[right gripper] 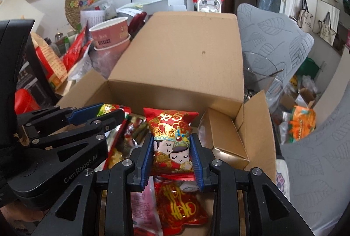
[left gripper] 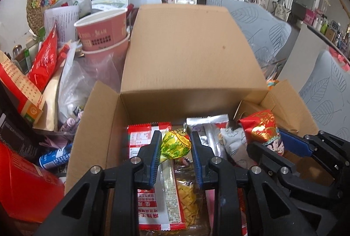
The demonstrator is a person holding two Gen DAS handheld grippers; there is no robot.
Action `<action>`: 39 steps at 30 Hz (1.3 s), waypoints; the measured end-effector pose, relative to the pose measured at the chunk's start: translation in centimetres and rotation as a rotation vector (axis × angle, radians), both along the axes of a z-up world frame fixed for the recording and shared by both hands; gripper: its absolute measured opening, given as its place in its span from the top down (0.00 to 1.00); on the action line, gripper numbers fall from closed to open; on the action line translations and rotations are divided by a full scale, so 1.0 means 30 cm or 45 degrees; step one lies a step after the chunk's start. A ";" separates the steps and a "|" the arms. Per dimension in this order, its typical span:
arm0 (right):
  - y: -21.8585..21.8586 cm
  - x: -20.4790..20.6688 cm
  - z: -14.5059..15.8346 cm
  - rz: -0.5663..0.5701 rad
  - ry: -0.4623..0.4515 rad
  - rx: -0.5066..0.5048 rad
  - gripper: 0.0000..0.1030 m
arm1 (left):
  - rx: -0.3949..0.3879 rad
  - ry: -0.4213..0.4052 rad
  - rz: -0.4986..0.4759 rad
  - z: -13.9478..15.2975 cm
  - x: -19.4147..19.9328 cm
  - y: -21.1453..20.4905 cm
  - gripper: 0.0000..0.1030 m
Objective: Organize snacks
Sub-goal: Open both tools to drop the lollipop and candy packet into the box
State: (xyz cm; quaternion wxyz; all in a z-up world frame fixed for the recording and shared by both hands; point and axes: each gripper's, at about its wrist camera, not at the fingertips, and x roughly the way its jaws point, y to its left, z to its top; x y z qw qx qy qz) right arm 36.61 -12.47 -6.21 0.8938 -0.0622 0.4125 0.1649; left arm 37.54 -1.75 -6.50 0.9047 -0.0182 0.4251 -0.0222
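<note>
An open cardboard box (left gripper: 192, 56) holds several snack packets. My left gripper (left gripper: 175, 144) is shut on a small yellow-green wrapped candy (left gripper: 175, 143) and holds it over the box's left side, above a red-and-white packet (left gripper: 140, 137). My right gripper (right gripper: 171, 146) is shut on a red packet with cartoon bride and groom (right gripper: 172, 135), held over the box's middle. That packet also shows in the left wrist view (left gripper: 264, 128). The left gripper shows in the right wrist view (right gripper: 105, 113). A small gold box (right gripper: 225, 137) lies in the box's right corner.
Stacked pink paper bowls (left gripper: 105, 32), red bags (left gripper: 43, 56) and clutter crowd the box's left. A red container (left gripper: 24, 185) sits at near left. Grey leaf-patterned chairs (left gripper: 258, 23) stand to the right. The box's rear flap (right gripper: 186, 54) stands upright.
</note>
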 end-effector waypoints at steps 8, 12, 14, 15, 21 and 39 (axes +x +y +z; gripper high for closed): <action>0.026 0.009 -0.047 0.021 0.047 -0.077 0.69 | 0.000 0.131 0.025 -0.064 0.039 0.018 0.75; 0.031 0.013 -0.060 0.035 0.079 -0.075 0.68 | -0.011 0.174 0.039 -0.082 0.052 0.023 0.74; 0.029 0.011 -0.060 0.035 0.082 -0.079 0.68 | -0.005 0.174 0.048 -0.085 0.050 0.021 0.74; 0.029 0.009 -0.060 0.036 0.084 -0.084 0.68 | 0.001 0.181 0.056 -0.088 0.052 0.020 0.73; 0.018 -0.019 -0.053 0.047 0.092 -0.084 0.58 | 0.036 0.188 0.089 -0.086 0.038 -0.002 0.66; -0.043 -0.139 0.137 -0.002 -0.055 -0.058 0.48 | 0.067 0.003 0.101 0.152 -0.111 -0.011 0.53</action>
